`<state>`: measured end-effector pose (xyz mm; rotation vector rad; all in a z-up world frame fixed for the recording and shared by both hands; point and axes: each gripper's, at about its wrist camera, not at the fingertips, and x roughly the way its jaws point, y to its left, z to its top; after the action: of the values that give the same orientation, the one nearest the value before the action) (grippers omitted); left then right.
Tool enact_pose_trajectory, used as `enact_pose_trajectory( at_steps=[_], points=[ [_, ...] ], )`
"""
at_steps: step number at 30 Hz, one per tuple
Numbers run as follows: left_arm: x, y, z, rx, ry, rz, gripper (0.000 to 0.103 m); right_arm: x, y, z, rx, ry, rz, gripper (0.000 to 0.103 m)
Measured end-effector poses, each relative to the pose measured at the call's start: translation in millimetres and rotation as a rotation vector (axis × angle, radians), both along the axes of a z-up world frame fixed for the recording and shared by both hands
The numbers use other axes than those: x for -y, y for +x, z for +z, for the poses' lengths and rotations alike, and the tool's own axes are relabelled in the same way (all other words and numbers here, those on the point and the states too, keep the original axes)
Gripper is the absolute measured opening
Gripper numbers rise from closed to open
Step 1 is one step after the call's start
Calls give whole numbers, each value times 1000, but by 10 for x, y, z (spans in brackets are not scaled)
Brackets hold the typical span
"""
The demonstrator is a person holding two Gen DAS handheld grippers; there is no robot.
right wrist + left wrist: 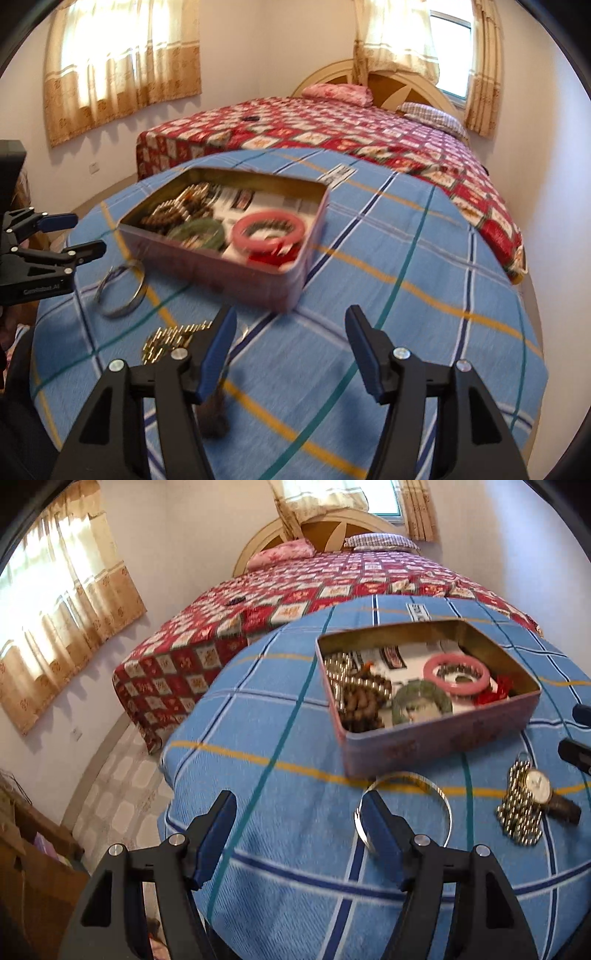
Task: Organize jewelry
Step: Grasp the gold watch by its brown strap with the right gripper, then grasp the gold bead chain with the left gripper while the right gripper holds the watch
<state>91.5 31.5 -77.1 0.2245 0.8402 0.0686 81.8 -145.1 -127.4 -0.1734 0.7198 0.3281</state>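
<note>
Tin [436, 746]: open on the blue-checked desk [280, 812], ahead of both hand-held grippers; beads, pink bangle [456, 673] and green bangle [422, 702] already inside.
Left out: silver bangle [406, 808], chain [519, 812], watch [543, 786].
Left hand-held gripper [299, 830]: jaws apart, empty, one finger over the silver bangle.
Right hand-held gripper [291, 347]: jaws apart, empty, chain just left.
Progress: seemingly partway, three pieces to go.

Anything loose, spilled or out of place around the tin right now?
Three pieces lie on the blue checked cloth outside the open tin: a silver bangle in front of it, and beside that a gold bead chain heaped against a wristwatch. Nothing looks broken. Both grippers are open and empty.
</note>
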Motion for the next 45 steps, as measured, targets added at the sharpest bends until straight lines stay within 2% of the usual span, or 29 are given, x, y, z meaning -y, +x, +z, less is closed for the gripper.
enact_pose_trajectory(
  at_steps=[11,14,19,20,21,32,39,45],
  points=[
    [121,-69,-35,-7,-8,-18,71,-128,-190,-127,-32,-11,64,63],
    [85,-53,-51,-14,-15,2,71,-159,-202,-171,-43,-15,80,61],
    [76,-77,-11,-13,-52,11,71,-204,-209,-259,-86,-3,128,35],
    [99,-87,-6,-12,-54,6,71,-214,-215,-267,-89,-8,133,28],
    [147,-100,10,-12,-60,-3,71,-220,-228,-277,-90,-12,138,25],
    [697,-213,93,-6,-113,-144,71,-23,-226,-263,-87,-36,73,24],
    [833,-181,77,-14,-122,-165,71,56,-210,-255,-62,-104,10,24],
    [941,-216,105,-6,-126,-203,71,223,-156,-258,-61,-111,-45,24]
  ],
)
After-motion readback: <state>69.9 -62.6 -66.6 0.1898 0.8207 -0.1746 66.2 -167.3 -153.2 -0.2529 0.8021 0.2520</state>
